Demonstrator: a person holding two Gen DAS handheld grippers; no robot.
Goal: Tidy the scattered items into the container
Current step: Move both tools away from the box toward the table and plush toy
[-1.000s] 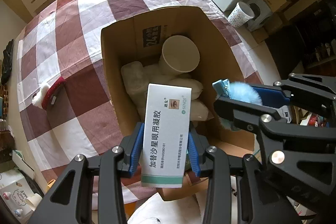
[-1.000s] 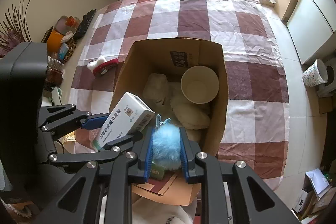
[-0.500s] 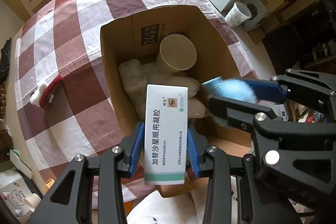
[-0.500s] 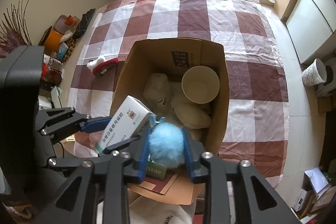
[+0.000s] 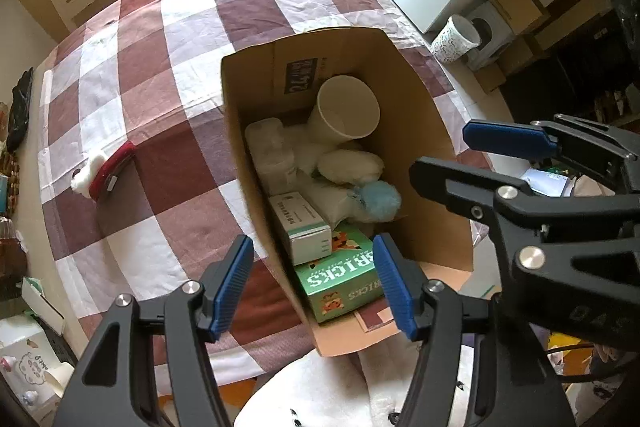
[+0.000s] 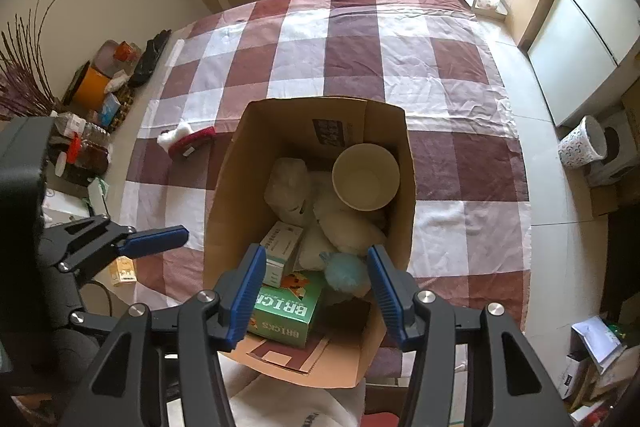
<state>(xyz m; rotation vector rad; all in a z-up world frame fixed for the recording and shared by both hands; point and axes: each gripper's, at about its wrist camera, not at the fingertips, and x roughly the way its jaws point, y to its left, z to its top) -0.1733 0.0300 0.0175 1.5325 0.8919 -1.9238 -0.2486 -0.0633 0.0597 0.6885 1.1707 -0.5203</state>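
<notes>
Claws, left (image 5: 314,281) and right (image 6: 316,293), gape wide and empty above the box (image 6: 224,187). Inside lie the carton (image 5: 300,227) and pompom (image 5: 380,201); a red-white item (image 6: 188,143), perhaps a hat, stays on the desk (image 6: 400,27).

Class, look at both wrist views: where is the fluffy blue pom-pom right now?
The blue pom-pom lies inside the cardboard box, toward its near right, beside the white plush and just beyond the green BRICKS box.
</notes>
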